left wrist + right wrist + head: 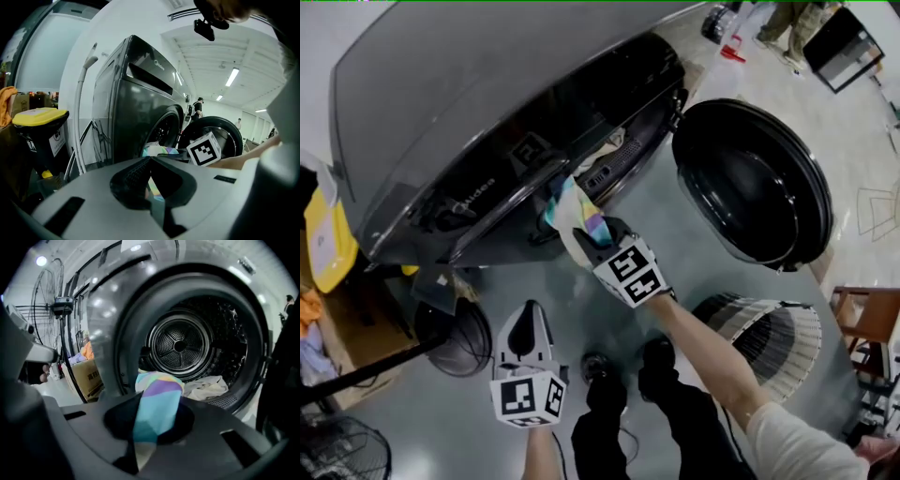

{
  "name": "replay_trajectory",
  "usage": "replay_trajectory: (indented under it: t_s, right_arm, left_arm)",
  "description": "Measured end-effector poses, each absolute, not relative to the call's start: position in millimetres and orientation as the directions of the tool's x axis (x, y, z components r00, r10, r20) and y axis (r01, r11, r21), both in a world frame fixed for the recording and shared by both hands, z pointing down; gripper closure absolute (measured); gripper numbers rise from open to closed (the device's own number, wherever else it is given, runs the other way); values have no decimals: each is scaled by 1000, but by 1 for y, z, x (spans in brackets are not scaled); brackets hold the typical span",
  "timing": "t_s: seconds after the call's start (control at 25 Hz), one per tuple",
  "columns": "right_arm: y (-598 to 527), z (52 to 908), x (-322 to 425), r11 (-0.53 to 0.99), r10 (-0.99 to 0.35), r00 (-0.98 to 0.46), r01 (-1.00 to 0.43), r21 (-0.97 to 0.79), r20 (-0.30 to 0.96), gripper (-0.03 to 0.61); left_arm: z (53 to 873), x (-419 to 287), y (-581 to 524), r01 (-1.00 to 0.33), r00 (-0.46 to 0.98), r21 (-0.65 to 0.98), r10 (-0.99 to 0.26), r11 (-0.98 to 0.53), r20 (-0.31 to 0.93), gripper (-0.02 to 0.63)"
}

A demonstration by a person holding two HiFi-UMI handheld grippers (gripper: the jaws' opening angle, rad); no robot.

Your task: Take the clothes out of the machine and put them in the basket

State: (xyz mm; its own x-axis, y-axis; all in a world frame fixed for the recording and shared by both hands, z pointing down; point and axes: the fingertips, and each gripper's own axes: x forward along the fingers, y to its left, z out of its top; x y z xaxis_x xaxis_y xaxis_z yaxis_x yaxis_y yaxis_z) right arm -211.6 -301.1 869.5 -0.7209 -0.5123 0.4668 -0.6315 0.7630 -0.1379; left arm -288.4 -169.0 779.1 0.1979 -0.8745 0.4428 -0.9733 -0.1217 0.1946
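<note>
A glossy grey floor [422,427] lies under long white ceiling strip lights [232,76]. A black wire-caged fan [455,339] stands on it.

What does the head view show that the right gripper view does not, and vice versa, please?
Only the head view: the ribbed laundry basket on the floor and the person's black shoes. Only the right gripper view: the drum's rear wall inside the machine. Both: the multicoloured cloth clamped in the right gripper at the machine's opening.
</note>
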Motion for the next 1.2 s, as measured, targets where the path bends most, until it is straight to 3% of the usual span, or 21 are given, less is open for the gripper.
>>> replay_trajectory:
  t_s: [0.56,0.96,1.2]
  right_arm:
    - [-236,697,-121,688,-626,-695,-706,-168,353,514]
    - [-205,516,-71,671,-692,-681,-729,-134,240,514]
    - [-179,413,-19,592,-780,-603,-798,-114,167,514]
  left_arm:
    - [661,-214,-179,-953,291,205,-860,-222,419,595]
    - [530,-179,-180,-950,305,188,-880,-251,364,595]
    - [456,-154,-169,-939,337,183,-885,-291,321,595]
